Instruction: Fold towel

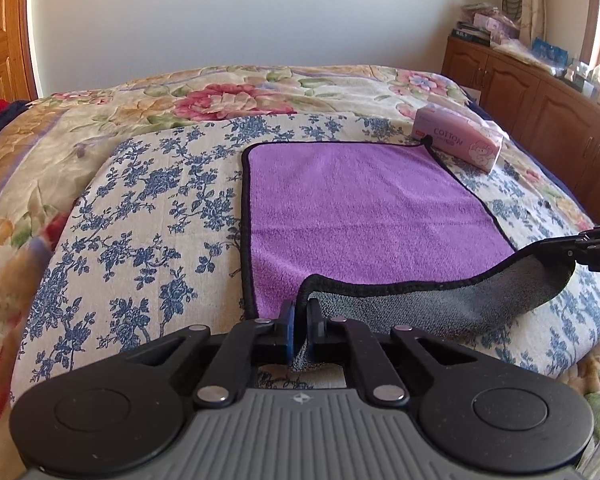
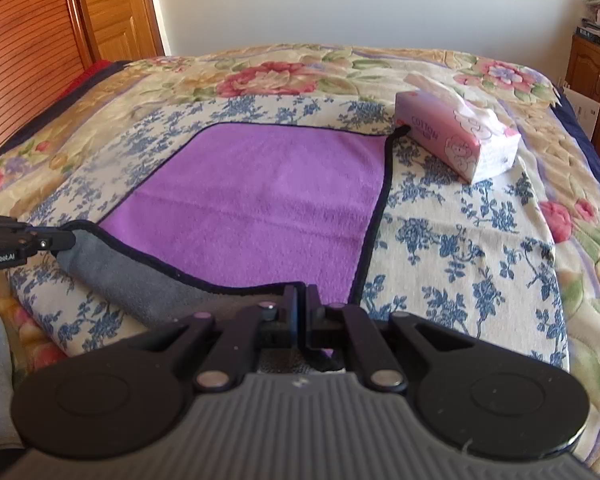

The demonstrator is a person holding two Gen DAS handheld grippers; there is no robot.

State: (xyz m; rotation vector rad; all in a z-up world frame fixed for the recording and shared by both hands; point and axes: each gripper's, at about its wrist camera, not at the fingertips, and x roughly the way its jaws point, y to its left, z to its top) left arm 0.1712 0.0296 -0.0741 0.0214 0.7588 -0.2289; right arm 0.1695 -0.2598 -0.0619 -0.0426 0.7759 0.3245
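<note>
Purple towel (image 1: 363, 208) corners sit pinched in both closed claws (image 1: 300, 312) (image 2: 301, 300); only the left view shows cabinets (image 1: 539, 92).

The towel (image 1: 359, 208) is fuzzy matt cloth, purple on its upper face and grey on the turned-up underside, with a black stitched hem; it lies on a soft printed cotton cloth (image 1: 148, 216) with blue flowers. At two o'clock from it, the tissue pack (image 2: 455, 140) has a slightly glossy pink plastic wrap. The left gripper (image 1: 300, 312) and right gripper (image 2: 301, 300) are matt black plastic with dull metal rivets, over ribbed grey rubbery bases.
</note>
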